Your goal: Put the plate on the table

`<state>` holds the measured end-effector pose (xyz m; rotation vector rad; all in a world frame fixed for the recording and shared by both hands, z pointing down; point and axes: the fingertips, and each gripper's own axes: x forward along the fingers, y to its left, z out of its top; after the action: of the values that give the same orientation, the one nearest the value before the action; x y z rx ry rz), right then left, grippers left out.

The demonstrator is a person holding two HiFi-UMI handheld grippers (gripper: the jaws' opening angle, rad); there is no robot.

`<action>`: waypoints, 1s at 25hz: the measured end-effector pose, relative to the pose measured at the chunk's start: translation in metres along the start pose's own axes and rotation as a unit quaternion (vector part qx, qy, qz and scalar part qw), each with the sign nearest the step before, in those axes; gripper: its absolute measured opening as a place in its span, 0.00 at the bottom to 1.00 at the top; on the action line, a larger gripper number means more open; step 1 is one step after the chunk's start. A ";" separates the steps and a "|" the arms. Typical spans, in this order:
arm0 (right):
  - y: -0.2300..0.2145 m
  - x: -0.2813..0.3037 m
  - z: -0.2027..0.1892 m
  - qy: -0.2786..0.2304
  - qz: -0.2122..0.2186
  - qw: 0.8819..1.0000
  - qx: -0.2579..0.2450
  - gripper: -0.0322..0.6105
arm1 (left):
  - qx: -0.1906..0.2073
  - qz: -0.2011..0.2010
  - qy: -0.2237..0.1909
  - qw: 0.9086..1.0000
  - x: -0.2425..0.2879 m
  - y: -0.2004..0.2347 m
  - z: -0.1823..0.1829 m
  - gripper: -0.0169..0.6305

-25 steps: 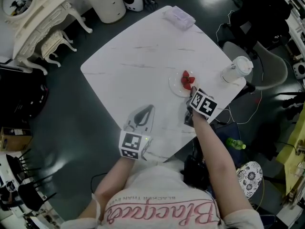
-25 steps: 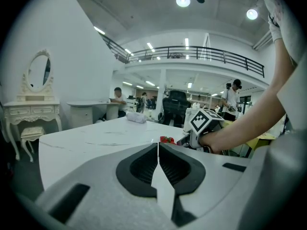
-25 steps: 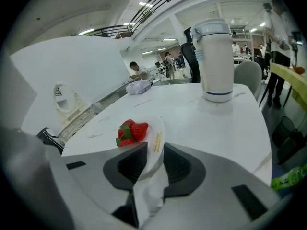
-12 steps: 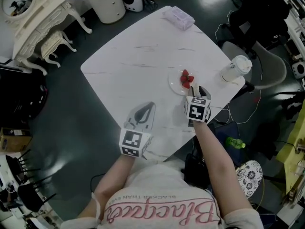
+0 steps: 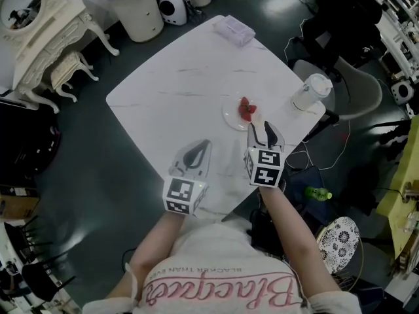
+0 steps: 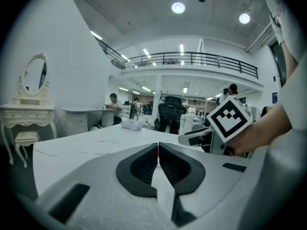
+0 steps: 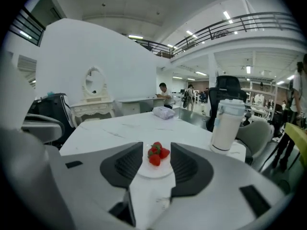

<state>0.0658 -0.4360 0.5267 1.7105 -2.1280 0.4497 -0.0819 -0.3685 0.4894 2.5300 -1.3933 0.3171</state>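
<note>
Plate down on bench, right tool clear of it.
Plate (image 5: 230,116) with strawberries (image 5: 245,108) sat on the white bench (image 5: 183,77), just ahead of right tool (image 5: 264,131); its jaws had just been spreading, pinching nothing. Left tool (image 5: 201,148) pressed together, empty. Shirt (image 5: 222,290) lettering upside down, unreadable.

Dim, desaturated frames; bright ceiling lights, fisheye-warped edges.

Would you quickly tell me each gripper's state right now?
Left gripper: shut, empty.
Right gripper: open; jaws have just been opening, nothing between them, plate lying just ahead.
</note>
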 end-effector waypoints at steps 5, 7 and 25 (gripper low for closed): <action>0.014 -0.039 0.021 -0.025 0.022 0.999 0.004 0.28 | 0.009 -0.006 -0.023 1.000 -0.006 -0.009 0.017 0.05; 0.021 -0.058 0.033 -0.044 0.030 0.999 -0.002 0.28 | 0.010 -0.011 -0.032 0.999 -0.011 -0.015 0.023 0.05; 0.093 -0.192 0.090 -0.237 0.072 0.965 -0.089 0.11 | 0.075 -0.042 -0.132 0.988 -0.072 -0.067 0.087 0.05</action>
<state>0.0042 -0.2936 0.3543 1.6898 -2.5416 -0.1351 -0.0560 -0.3031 0.3788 2.8307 -1.3910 0.0751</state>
